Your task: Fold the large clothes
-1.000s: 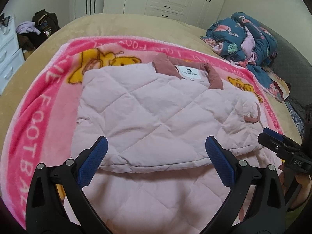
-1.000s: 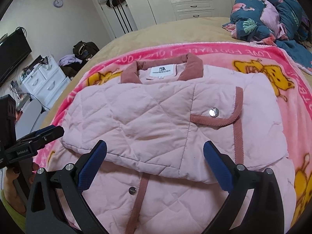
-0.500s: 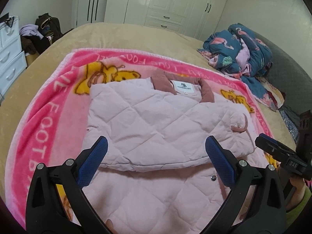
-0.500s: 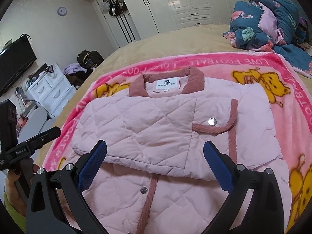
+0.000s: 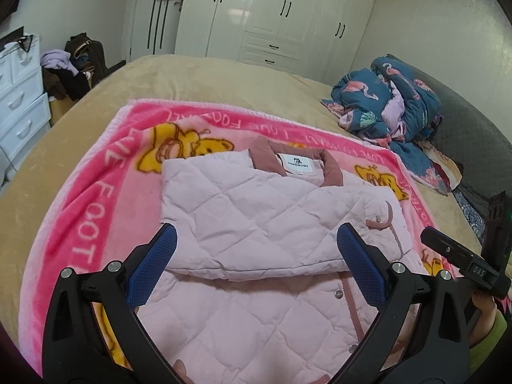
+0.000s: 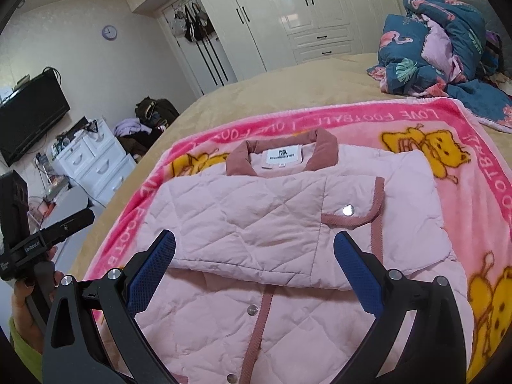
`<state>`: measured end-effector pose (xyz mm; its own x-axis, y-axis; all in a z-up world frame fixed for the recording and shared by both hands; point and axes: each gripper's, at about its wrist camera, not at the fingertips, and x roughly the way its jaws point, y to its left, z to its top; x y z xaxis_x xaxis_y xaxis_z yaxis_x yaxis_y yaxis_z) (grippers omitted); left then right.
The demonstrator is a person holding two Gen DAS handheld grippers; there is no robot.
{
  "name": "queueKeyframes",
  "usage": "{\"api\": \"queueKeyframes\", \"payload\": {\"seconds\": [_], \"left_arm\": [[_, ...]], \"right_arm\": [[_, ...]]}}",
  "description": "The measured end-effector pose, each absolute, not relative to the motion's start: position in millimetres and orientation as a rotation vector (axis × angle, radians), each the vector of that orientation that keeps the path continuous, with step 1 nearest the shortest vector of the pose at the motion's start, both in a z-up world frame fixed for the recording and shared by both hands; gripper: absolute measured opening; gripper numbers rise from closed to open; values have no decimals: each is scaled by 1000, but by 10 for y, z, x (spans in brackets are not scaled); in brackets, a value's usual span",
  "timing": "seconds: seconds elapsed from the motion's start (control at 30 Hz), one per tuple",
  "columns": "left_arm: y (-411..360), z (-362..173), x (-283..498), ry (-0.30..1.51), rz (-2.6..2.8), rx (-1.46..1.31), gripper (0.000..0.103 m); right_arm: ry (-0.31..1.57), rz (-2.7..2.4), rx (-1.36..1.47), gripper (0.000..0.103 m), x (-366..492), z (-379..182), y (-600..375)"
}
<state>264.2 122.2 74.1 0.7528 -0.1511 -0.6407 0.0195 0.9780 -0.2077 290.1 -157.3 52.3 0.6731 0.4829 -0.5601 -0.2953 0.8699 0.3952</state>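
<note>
While both grippers draw back and rise from the jacket (image 5: 256, 224), more of the unfolded lower body comes into view than a second ago: the front placket and its snap buttons now show below the folded sleeves. The left gripper (image 5: 256, 262) is spread wide and holds nothing; the right gripper (image 6: 256, 262) is likewise released and empty, each hovering over the hem end of the jacket without touching it.

The jacket lies flat on the pink blanket (image 6: 448, 118), collar (image 6: 281, 156) toward the blanket's far edge, hem toward its near edge. Both sleeves are folded across the chest, forming a layered panel whose lower edge crosses the jacket's middle.

Judged from this layout, the sleeve fold is complete and the retreat prepares the next stage: gripping the hem corners near the blanket's near edge and carrying them toward the collar. The hem itself lies below both views, so its state cannot be told. The padded fabric is likely to spring back, so the finished fold may need pressing.
</note>
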Motion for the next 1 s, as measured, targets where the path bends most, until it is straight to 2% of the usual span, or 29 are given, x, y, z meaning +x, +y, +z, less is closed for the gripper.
{"api": "queueKeyframes", "payload": {"seconds": [0.33, 1.0], "left_arm": [[1225, 902, 2459, 677, -88, -178, 94], [1099, 888, 2098, 673, -75, -133, 94]], "right_arm": [[679, 450, 277, 99, 2718, 644, -1673], [655, 490, 256, 99, 2239, 772, -1882]]}}
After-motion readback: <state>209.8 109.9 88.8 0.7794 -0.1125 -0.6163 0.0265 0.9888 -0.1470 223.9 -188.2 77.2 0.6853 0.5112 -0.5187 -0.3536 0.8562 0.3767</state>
